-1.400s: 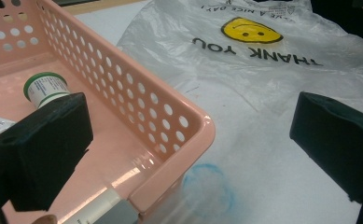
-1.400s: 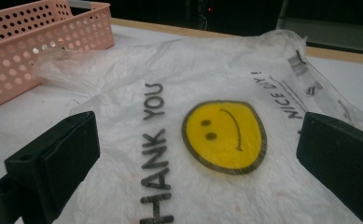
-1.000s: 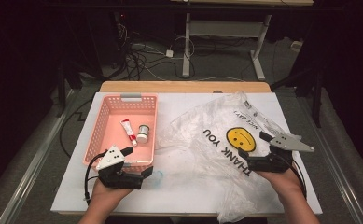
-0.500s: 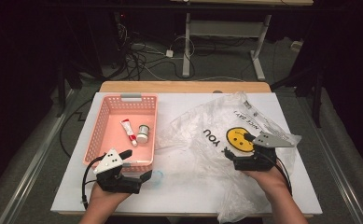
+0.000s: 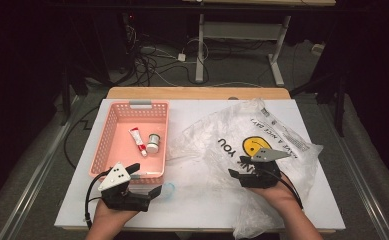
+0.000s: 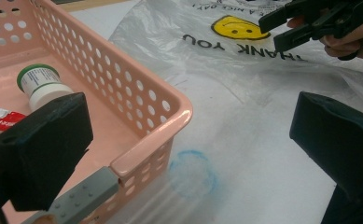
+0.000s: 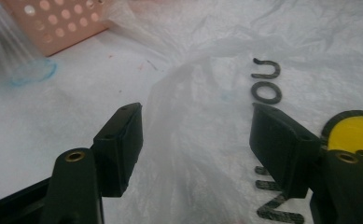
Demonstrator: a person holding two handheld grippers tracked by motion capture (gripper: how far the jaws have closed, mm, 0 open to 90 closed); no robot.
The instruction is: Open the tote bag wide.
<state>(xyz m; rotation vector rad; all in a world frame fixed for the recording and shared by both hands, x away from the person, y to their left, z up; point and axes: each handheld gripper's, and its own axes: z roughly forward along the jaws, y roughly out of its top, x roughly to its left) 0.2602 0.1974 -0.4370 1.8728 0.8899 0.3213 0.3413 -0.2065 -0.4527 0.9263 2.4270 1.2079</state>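
Spread across the white desk [image 5: 202, 210] right of a pink basket [image 5: 113, 131], a clear smiley-face plastic bag [image 5: 217, 150] is straddled by the right gripper [image 7: 195, 140], jaws just closing, not yet pinching; the left gripper [image 6: 188, 140] is held open.

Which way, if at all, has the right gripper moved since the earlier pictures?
Yes. The right gripper has moved leftward across the plastic bag, from beside the smiley face toward its "YOU" lettering, jaws closing around a raised fold.

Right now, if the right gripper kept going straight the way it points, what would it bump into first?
Probably the plastic bag. A raised fold of it already stands between the right gripper's jaws, which have just been closing but don't press it yet. Beyond lies more bag, flat on the table; depth is hard to judge.
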